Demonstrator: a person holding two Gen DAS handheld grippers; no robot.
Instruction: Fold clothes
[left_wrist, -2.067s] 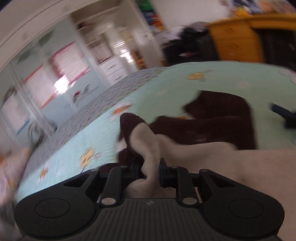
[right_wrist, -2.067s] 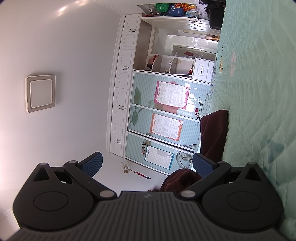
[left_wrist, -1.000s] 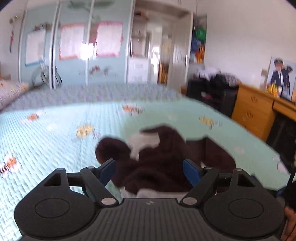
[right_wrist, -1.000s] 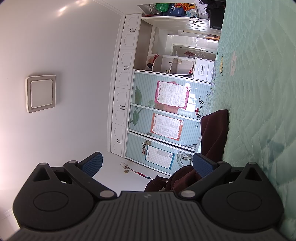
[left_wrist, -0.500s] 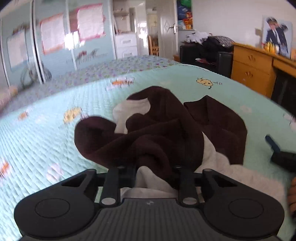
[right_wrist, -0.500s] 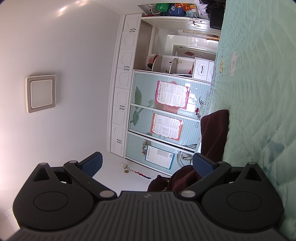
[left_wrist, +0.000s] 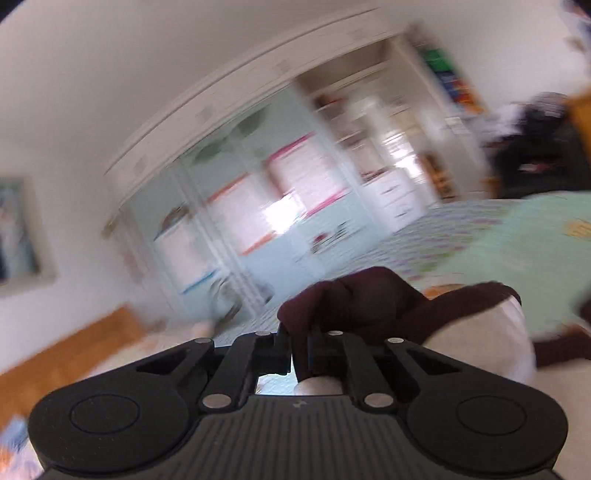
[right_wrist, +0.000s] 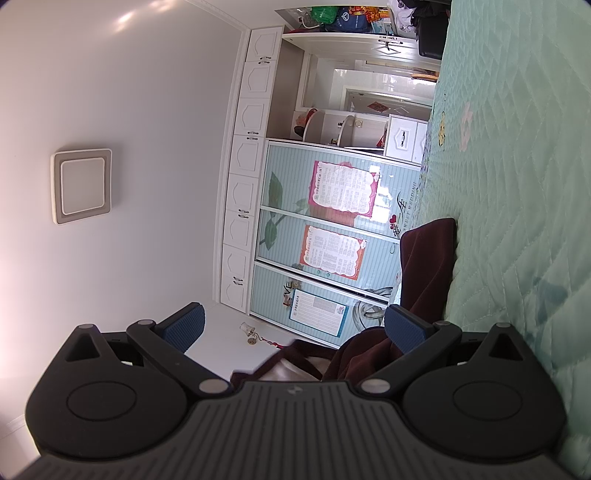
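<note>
In the blurred left wrist view, a dark maroon garment (left_wrist: 354, 299) with a white inner side (left_wrist: 480, 339) hangs up off the mint-green bedspread (left_wrist: 524, 236). My left gripper (left_wrist: 299, 347) has its jaws closing tight, pinching a fold of the maroon cloth. The right wrist view is turned on its side. There the same garment (right_wrist: 428, 266) lies bunched against the bedspread (right_wrist: 517, 184). My right gripper (right_wrist: 295, 328) is open, its blue pads (right_wrist: 404, 328) wide apart. One pad is close beside the cloth without gripping it.
A wardrobe with pale blue sliding doors and posters (right_wrist: 332, 229) fills the far wall. Dark clutter (left_wrist: 535, 147) sits past the bed's far corner. A wooden surface (left_wrist: 74, 350) shows low on the left. A square ceiling lamp (right_wrist: 83, 186) is in the right wrist view.
My left gripper went from wide open over the garment to shut on a maroon fold, then rose and rolled, lifting the cloth. The right gripper has not moved.
</note>
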